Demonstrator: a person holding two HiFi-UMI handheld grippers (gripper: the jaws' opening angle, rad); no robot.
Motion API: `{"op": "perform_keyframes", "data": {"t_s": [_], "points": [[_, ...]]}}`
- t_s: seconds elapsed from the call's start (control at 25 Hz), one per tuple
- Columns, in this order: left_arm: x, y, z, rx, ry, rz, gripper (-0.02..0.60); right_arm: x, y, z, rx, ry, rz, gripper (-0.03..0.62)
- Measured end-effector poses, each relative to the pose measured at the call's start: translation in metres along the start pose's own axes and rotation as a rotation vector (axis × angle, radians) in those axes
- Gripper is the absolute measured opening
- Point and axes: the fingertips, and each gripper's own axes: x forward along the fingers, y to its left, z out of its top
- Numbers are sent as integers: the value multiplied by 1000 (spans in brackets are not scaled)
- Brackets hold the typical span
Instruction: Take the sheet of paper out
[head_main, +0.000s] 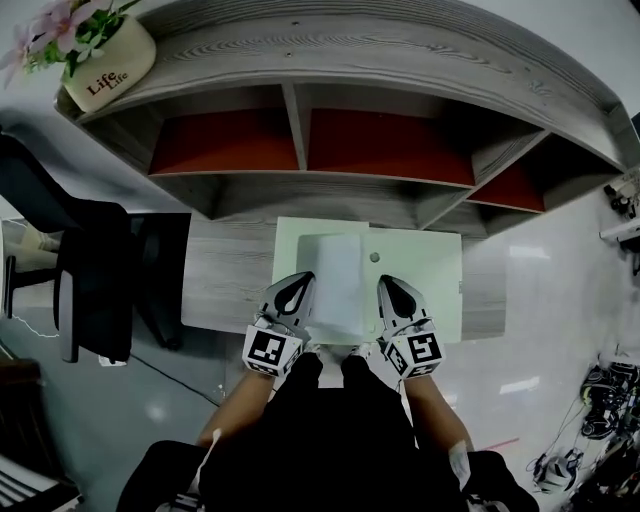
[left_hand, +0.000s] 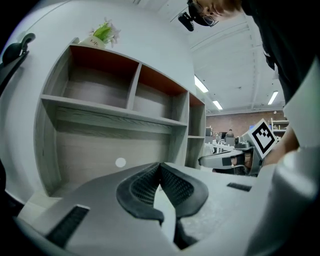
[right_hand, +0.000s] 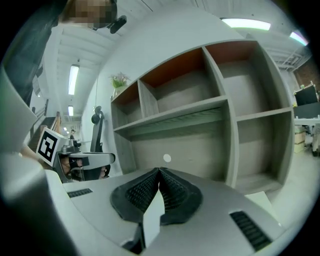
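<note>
In the head view a white sheet of paper (head_main: 337, 283) hangs between my two grippers, above the pale green mat (head_main: 425, 268) on the desk. My left gripper (head_main: 297, 287) holds the sheet's left edge and my right gripper (head_main: 393, 288) its right edge. In the left gripper view the left gripper (left_hand: 160, 165) has its pads together on a thin pale strip of the paper (left_hand: 166, 209). The right gripper view shows the right gripper (right_hand: 159, 171) shut too, with the white paper edge (right_hand: 151, 221) standing between its pads. Both point toward the shelf, nearly level.
A grey wooden shelf unit (head_main: 385, 145) with red-backed compartments stands behind the desk. A flower pot (head_main: 105, 65) sits on its top left corner. A black office chair (head_main: 95, 280) is to the left. Cables and gear (head_main: 600, 400) lie on the floor at right.
</note>
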Motion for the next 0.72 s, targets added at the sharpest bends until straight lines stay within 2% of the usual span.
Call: {"op": "perform_keyframes", "data": {"t_s": [0.36,0.72], "points": [[-11,15,-36,-34,74,71,8,15,-7,-85,81,223,62,23],[-8,16,-46,-51,91,96,8,16,-9,-139,151,386,97,23]]}}
